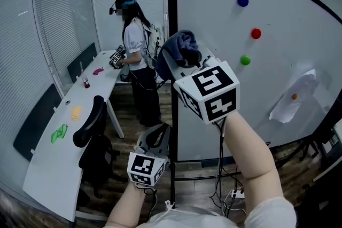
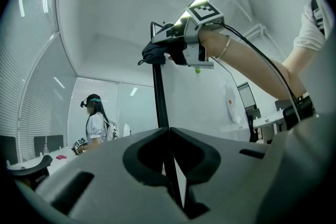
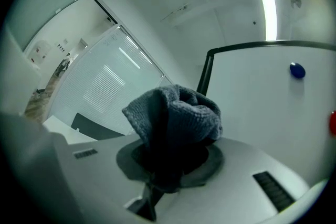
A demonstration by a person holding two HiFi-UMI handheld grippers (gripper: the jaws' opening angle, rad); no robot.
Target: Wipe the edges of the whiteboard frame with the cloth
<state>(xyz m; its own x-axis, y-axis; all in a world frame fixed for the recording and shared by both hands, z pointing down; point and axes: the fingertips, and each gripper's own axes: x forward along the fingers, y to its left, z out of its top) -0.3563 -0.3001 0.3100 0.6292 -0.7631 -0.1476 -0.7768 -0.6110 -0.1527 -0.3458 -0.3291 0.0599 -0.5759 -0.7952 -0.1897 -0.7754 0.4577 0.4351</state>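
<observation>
- Cloth (image 1: pixel 181 44): a dark blue-grey bundle, being held high at the left upright of the whiteboard frame (image 1: pixel 172 13), near its top corner. In the left gripper view the cloth is overlapping this black upright; actual contact cannot be confirmed.
- Right gripper (image 1: pixel 183 63): its jaws are clamping the cloth, which is bulging out beyond them. The arm is reaching upward.
- Left gripper (image 2: pixel 169 132): it is hanging low, near the foot of the same upright. Its jaws are resting together with nothing between them.
- Whiteboard (image 1: pixel 224 109): it is carrying a blue magnet (image 1: pixel 243 0), a red magnet (image 1: pixel 256 33) and a green magnet (image 1: pixel 245 60), plus a sheet of paper (image 1: pixel 293 97) at the right.
- Bench (image 1: pixel 48 165): it is running along the left wall. A second person (image 1: pixel 136 53) is standing at its far end.
</observation>
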